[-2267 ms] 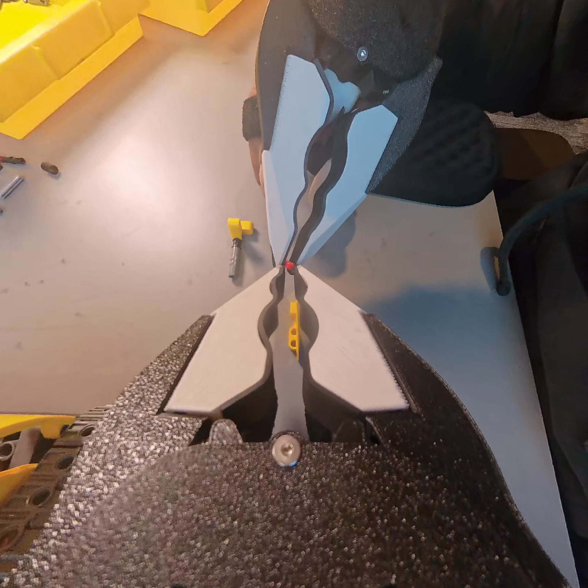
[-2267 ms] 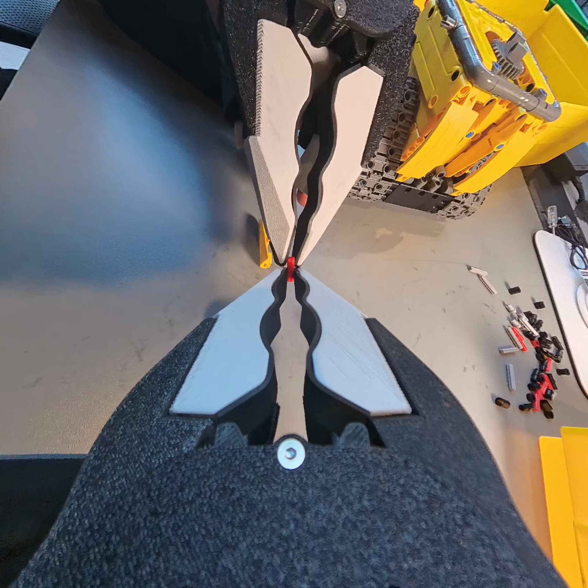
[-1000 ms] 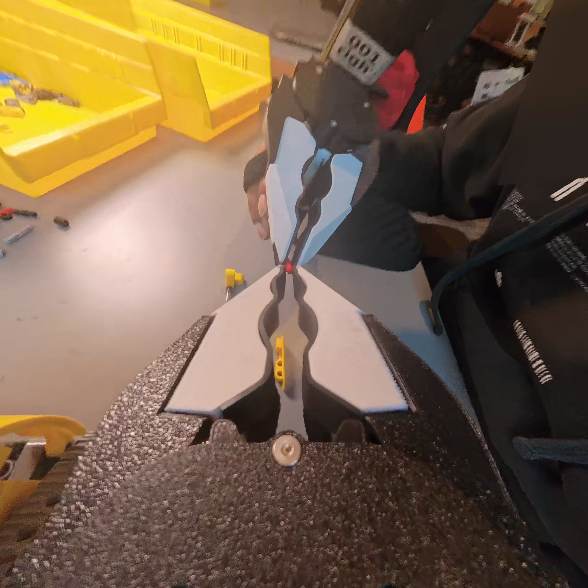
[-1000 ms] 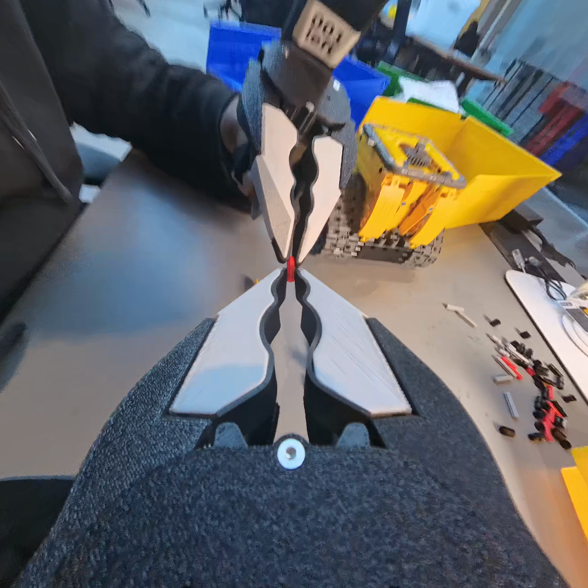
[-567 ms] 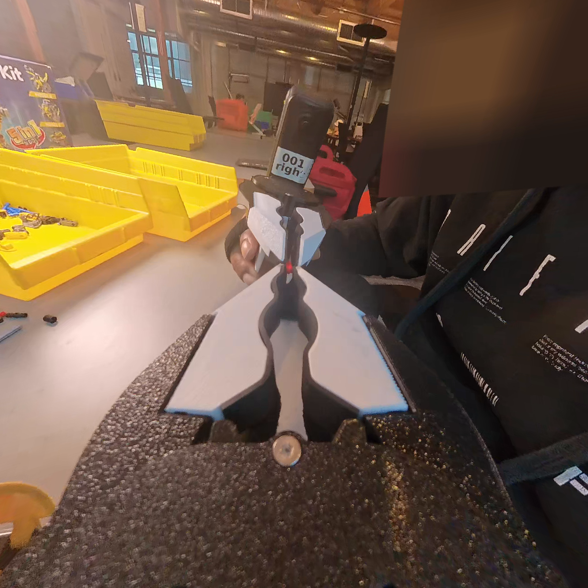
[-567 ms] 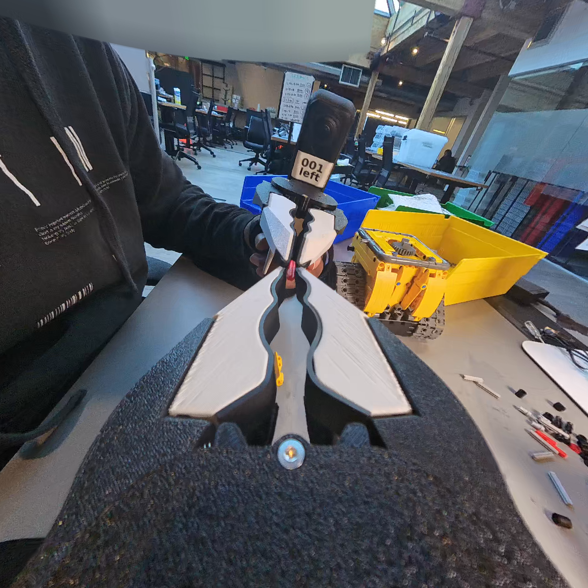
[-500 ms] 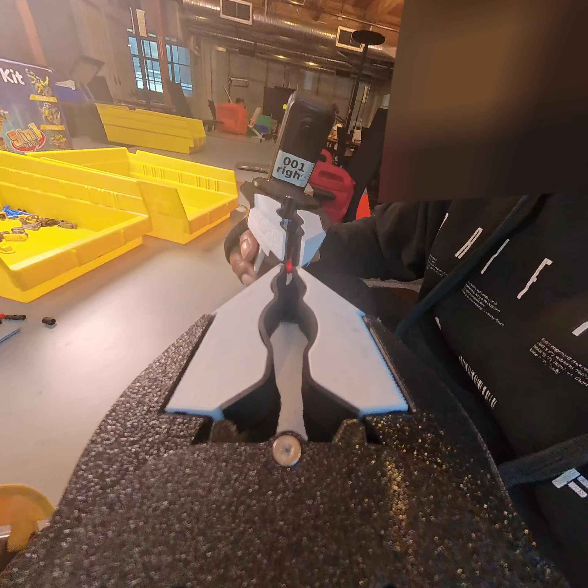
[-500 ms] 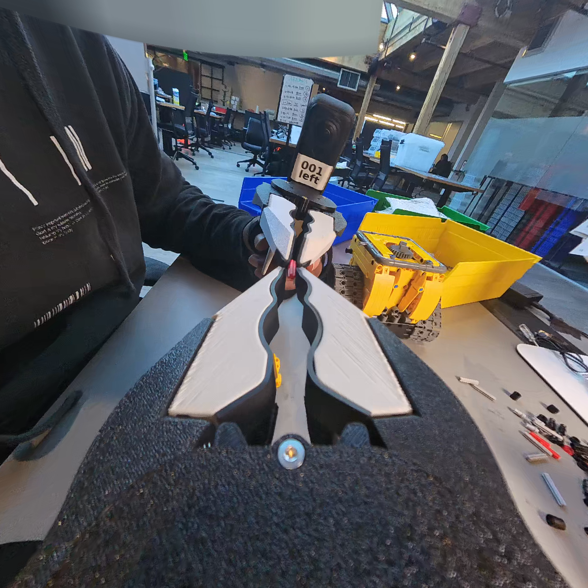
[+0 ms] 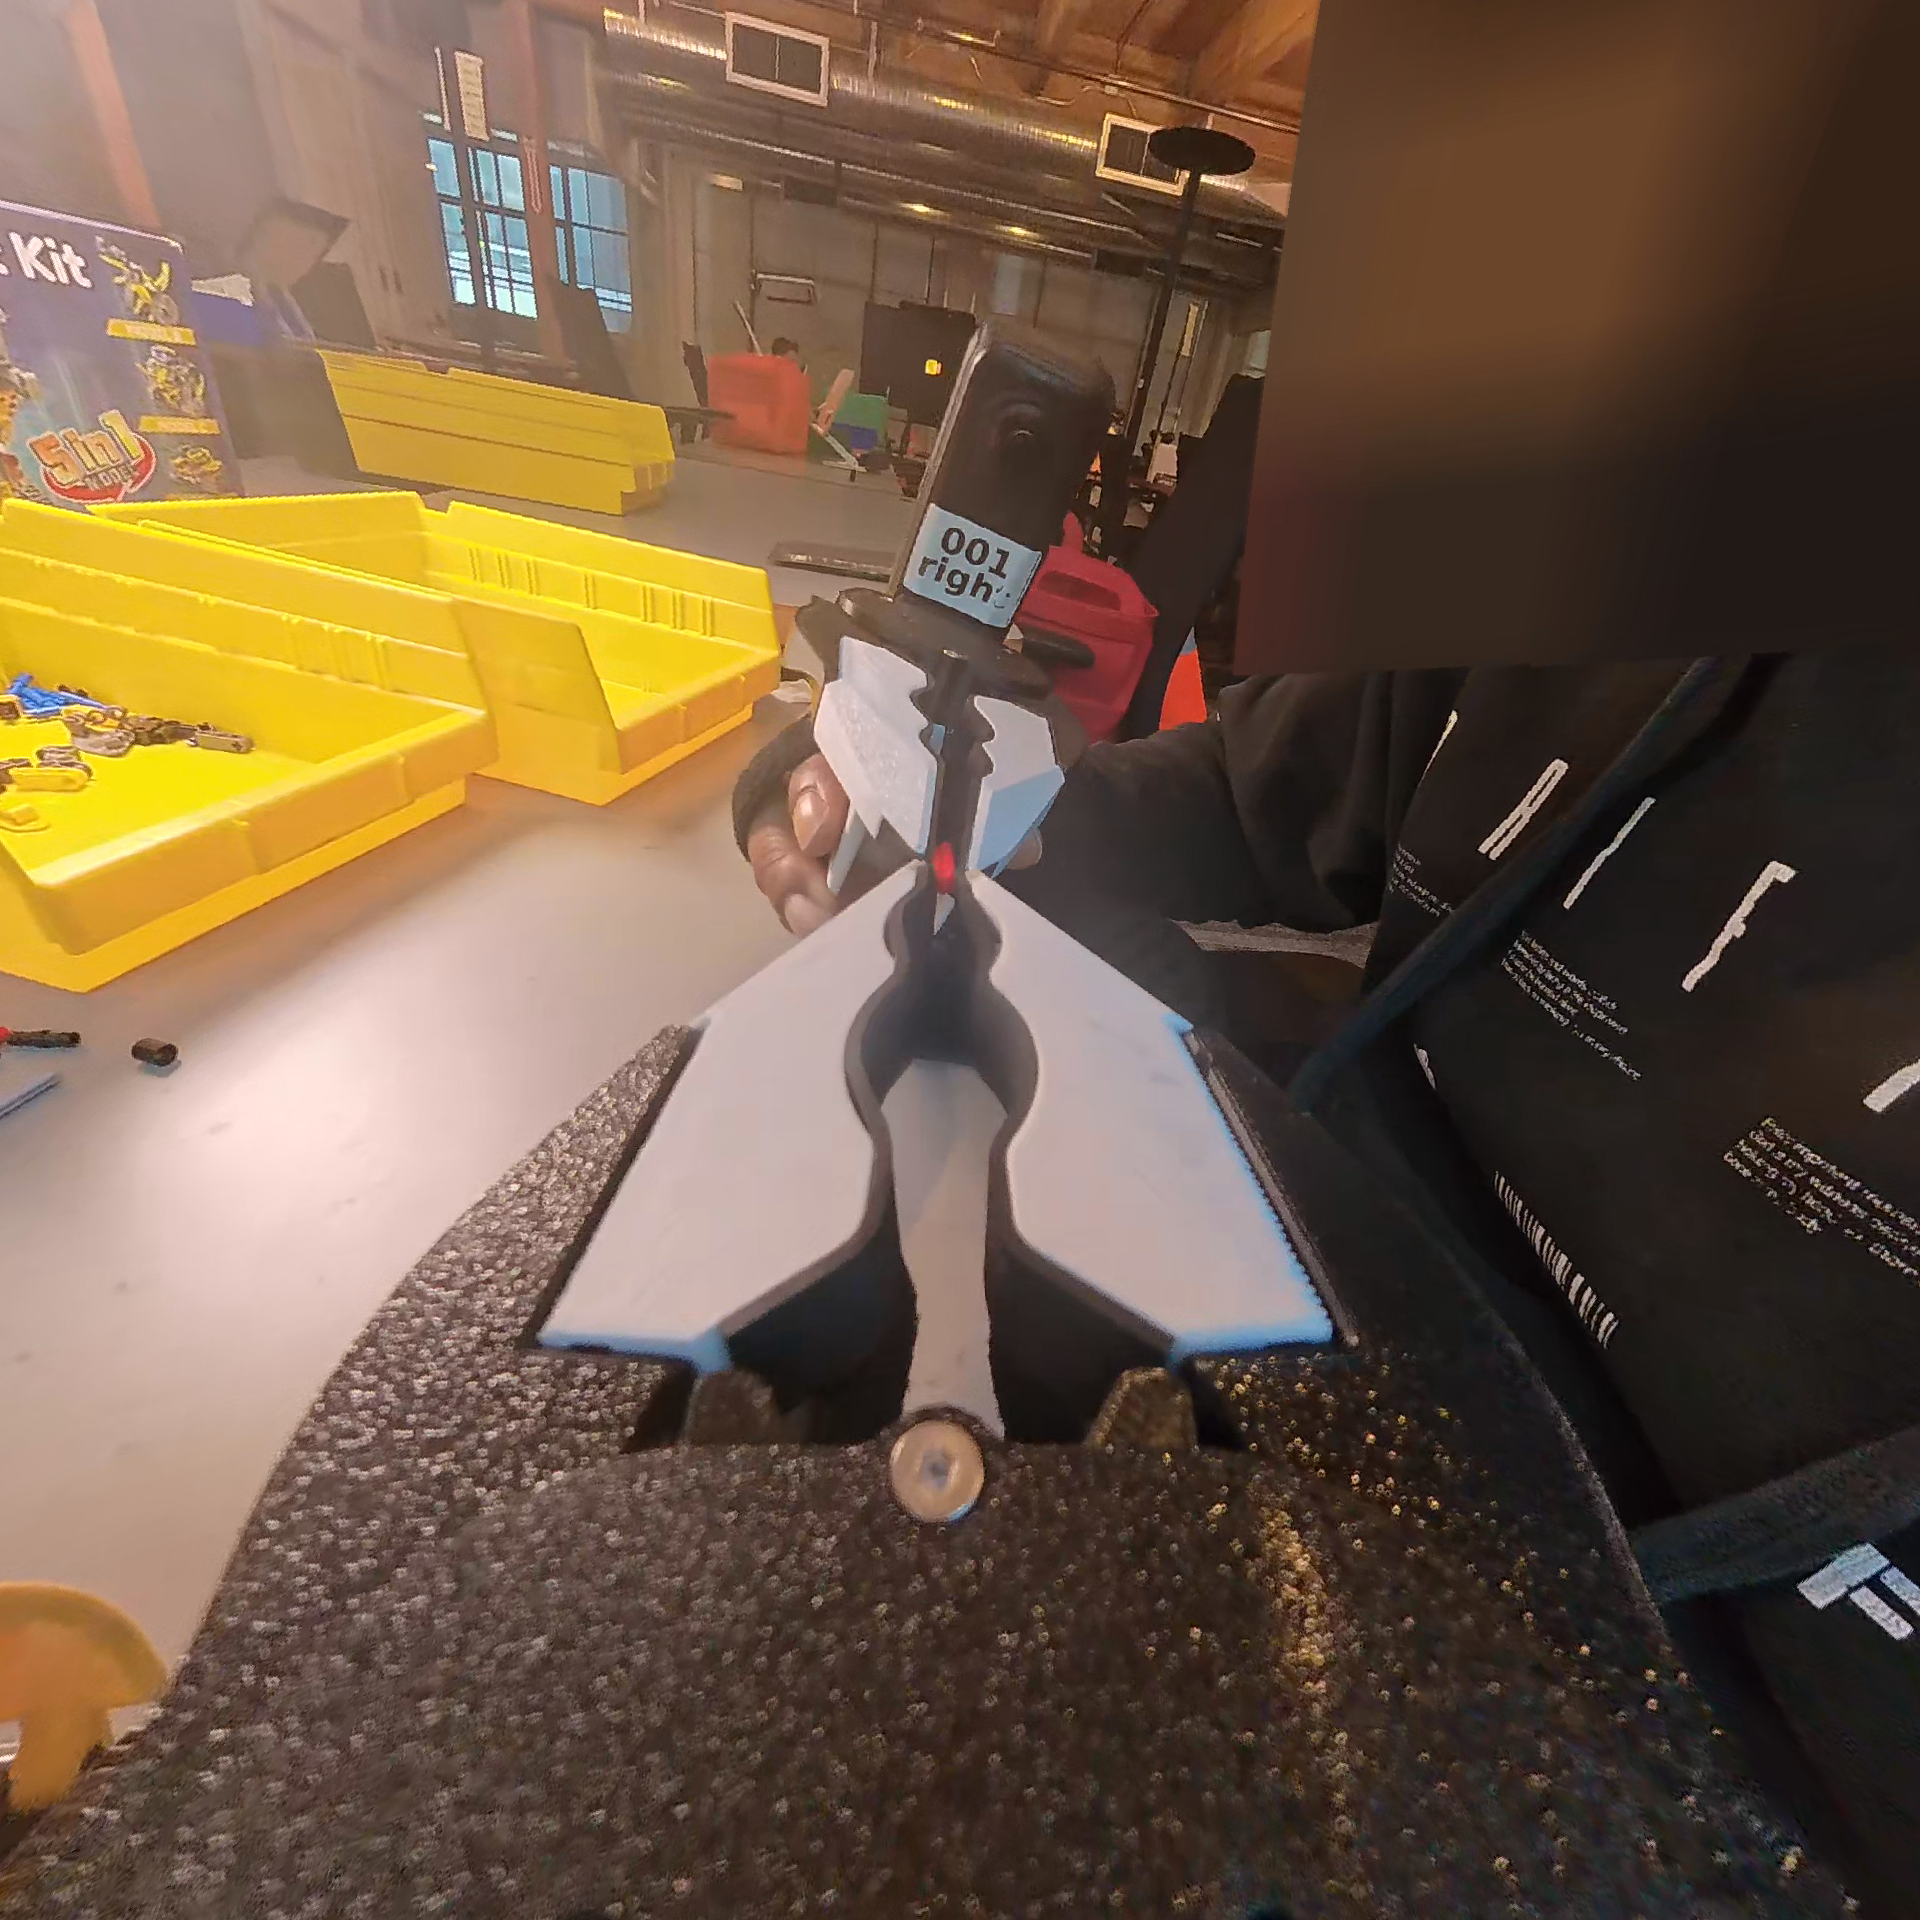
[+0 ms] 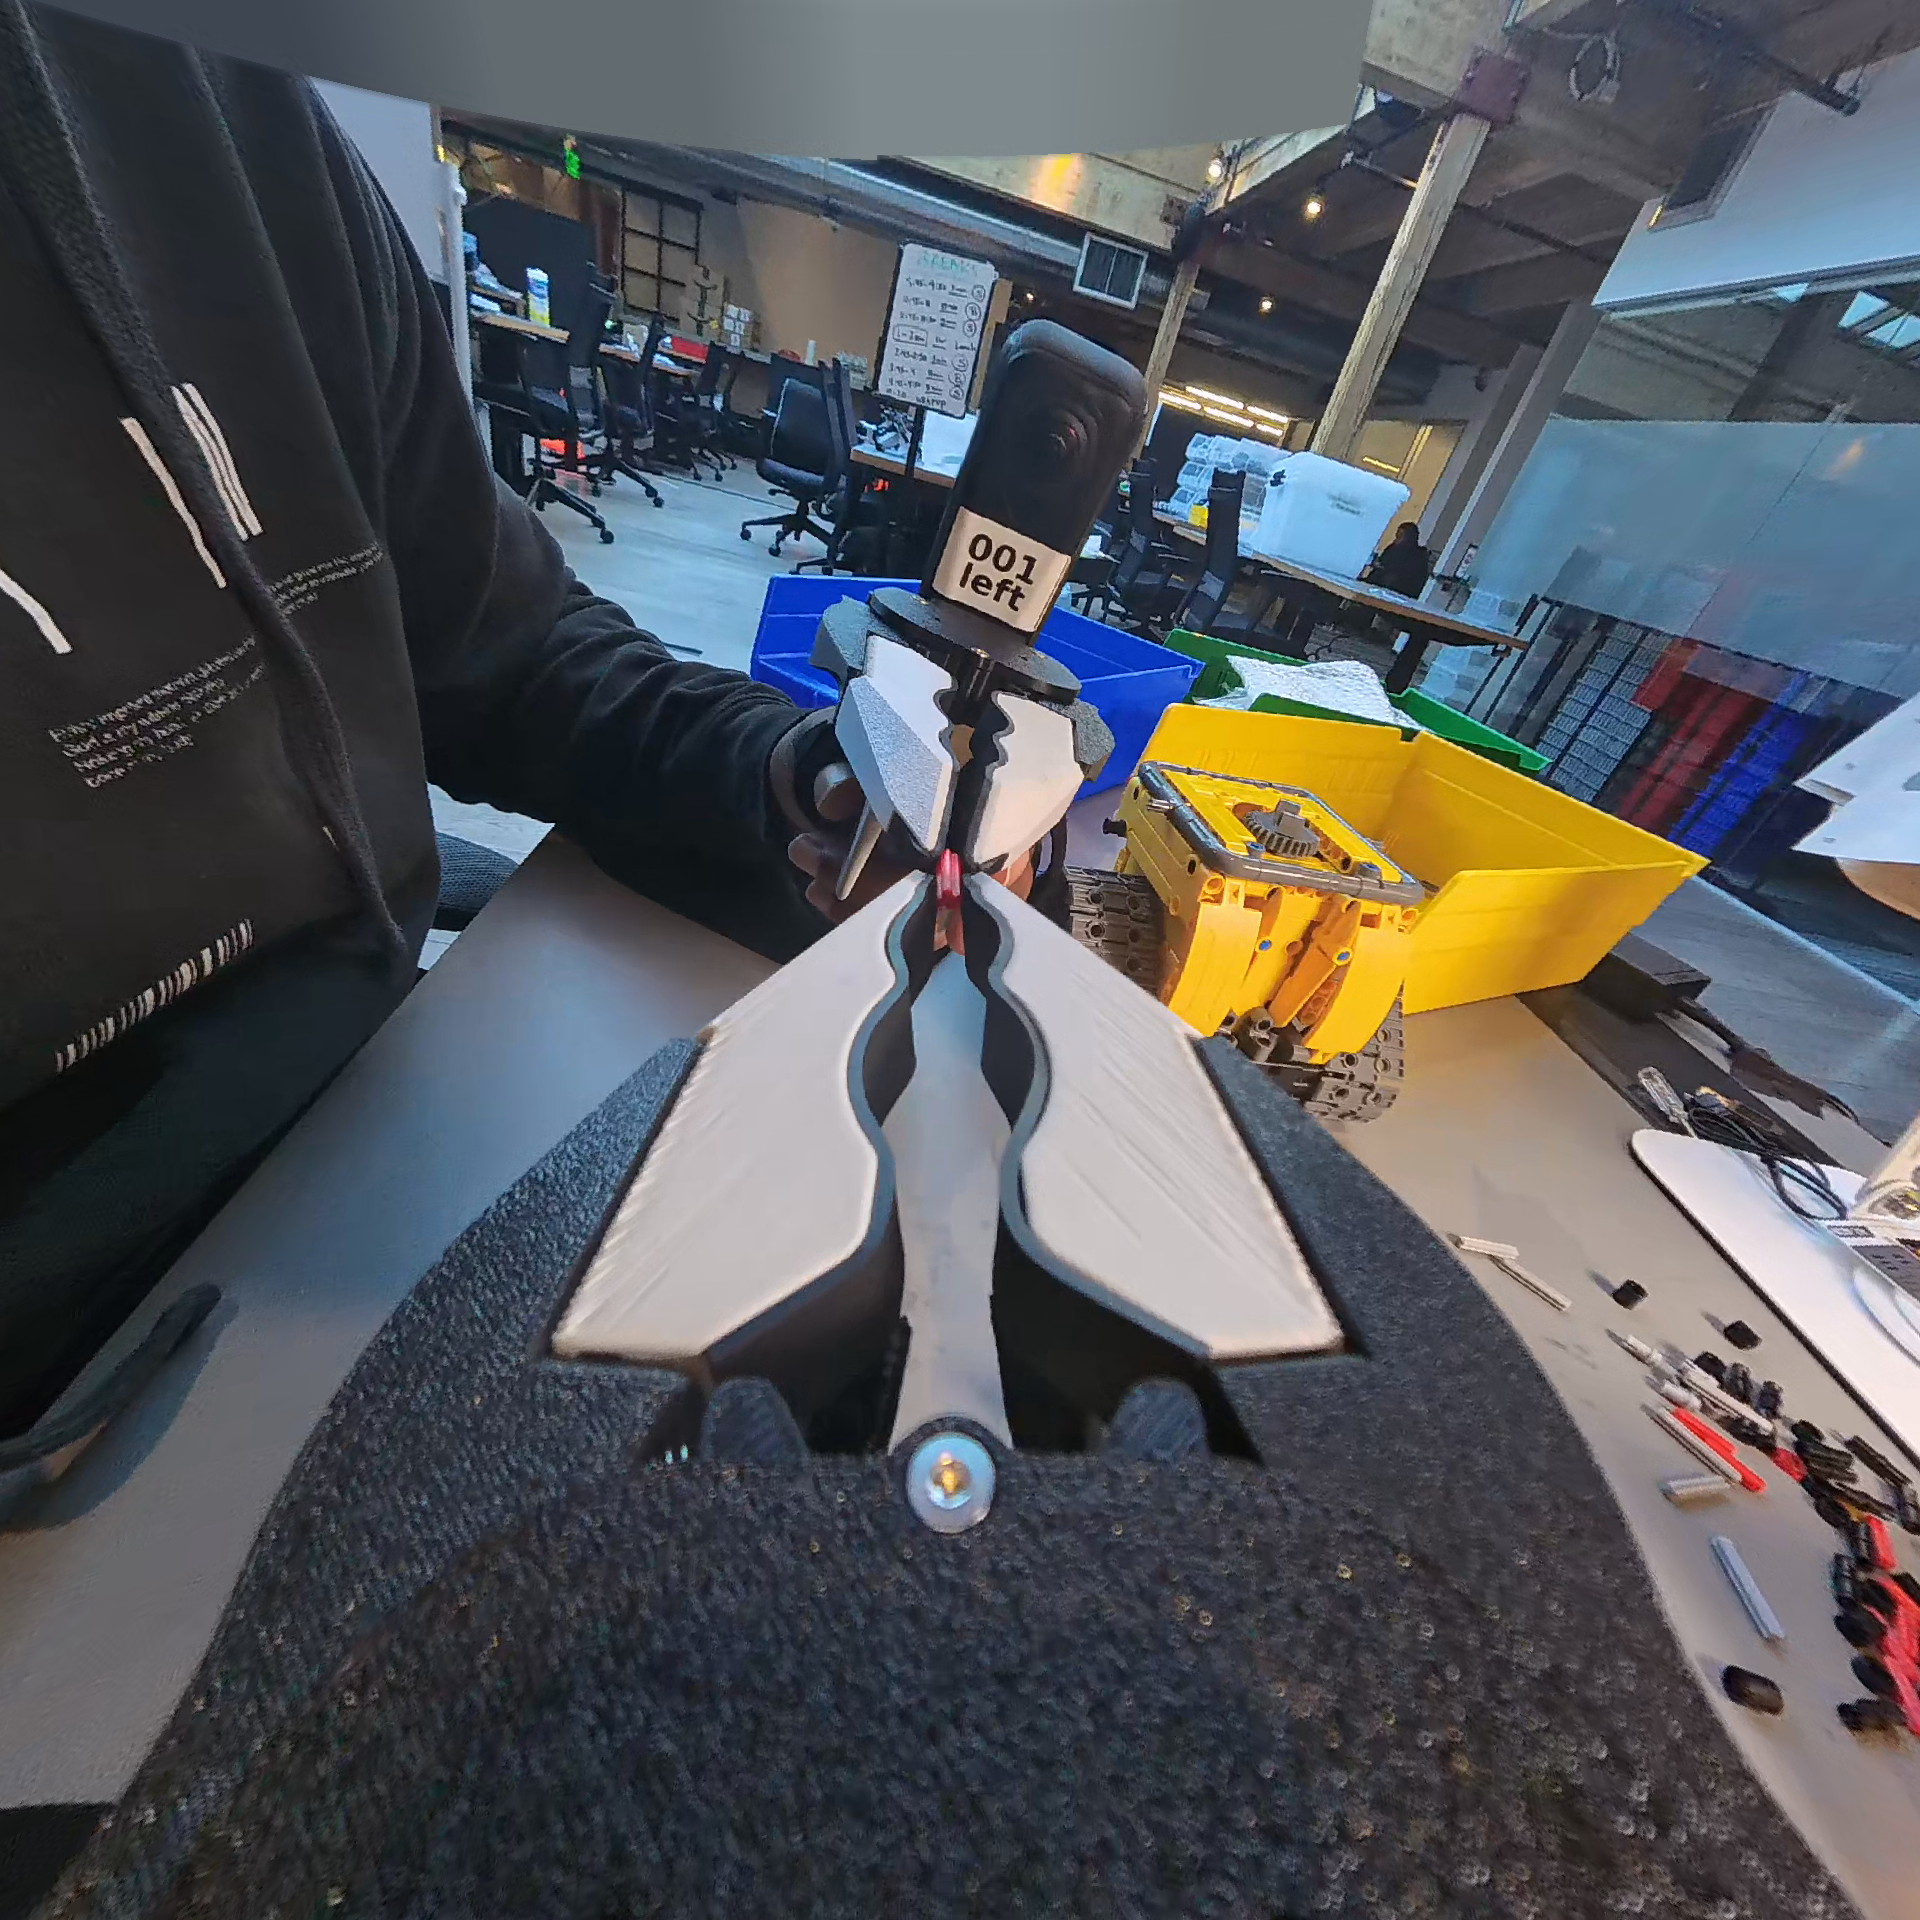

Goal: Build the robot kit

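**A:** Where is the red pin (image 9: 942, 858)?

**B:** It is in the air above the grey table (image 9: 364, 1039), at the spot where your two tools meet tip to tip. The left gripper (image 9: 938, 904) has its fingers drawn narrow on one end, and the right gripper (image 10: 948, 899) is pinched just as narrow on the other.

**A:** What has changed?

**B:** A couple of seconds ago both cameras looked down at the tabletop. Now both look level, and the workshop fills the background. You have raised the pair together, and the pin has stayed between the tips. The small yellow piece seen earlier between the left fingers no longer shows.

**A:** And around you?

**B:** Your hand (image 9: 790, 831) wraps the right tool's grip. A yellow tracked toy vehicle (image 10: 1278, 914) stands on the table behind the left tool, in front of a yellow bin (image 10: 1507, 831). Small loose parts (image 10: 1766, 1434) lie well apart, to the right.
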The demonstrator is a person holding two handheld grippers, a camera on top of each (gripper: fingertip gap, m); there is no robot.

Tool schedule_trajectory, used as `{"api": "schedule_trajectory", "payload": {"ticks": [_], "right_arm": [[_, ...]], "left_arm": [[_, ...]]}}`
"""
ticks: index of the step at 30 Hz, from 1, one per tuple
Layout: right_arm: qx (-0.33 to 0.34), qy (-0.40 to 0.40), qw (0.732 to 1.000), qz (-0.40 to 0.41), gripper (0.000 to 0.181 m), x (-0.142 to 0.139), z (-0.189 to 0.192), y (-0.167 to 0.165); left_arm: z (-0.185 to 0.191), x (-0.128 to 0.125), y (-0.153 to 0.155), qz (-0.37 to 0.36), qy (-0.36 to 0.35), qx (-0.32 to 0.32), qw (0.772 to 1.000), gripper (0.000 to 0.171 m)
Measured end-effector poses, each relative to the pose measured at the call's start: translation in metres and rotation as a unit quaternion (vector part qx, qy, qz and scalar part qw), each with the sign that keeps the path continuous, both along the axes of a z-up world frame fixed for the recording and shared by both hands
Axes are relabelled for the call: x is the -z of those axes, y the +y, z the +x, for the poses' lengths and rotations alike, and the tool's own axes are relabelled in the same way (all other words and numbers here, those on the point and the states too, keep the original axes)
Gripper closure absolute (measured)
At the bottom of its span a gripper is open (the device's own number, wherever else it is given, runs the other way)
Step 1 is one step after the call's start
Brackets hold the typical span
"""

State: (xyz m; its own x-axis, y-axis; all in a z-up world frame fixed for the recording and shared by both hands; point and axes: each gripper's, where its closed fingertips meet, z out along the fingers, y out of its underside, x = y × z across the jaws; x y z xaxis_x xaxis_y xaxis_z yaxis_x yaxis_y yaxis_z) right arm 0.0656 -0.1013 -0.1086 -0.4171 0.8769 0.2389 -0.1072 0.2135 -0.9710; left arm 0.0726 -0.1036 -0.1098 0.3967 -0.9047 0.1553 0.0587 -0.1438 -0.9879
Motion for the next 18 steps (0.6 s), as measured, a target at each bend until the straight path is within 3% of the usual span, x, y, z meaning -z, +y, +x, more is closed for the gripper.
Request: {"api": "schedule_trajectory", "payload": {"ticks": [12,14,18], "right_arm": [[-0.001,-0.01,1.0,0.007,0.177,0.003,-0.001,0.0],[0.002,-0.027,1.0,0.009,0.177,0.009,-0.002,0.004],[0.036,-0.082,0.995,0.04,0.177,0.031,-0.002,0.027]], "left_arm": [[0.0,0.004,0.001,-0.02,0.004,0.007,1.0,0.169],[-0.003,0.013,0.004,-0.036,0.035,-0.002,0.999,0.166],[-0.016,0.046,0.007,-0.071,0.173,-0.023,0.982,0.154]]}}
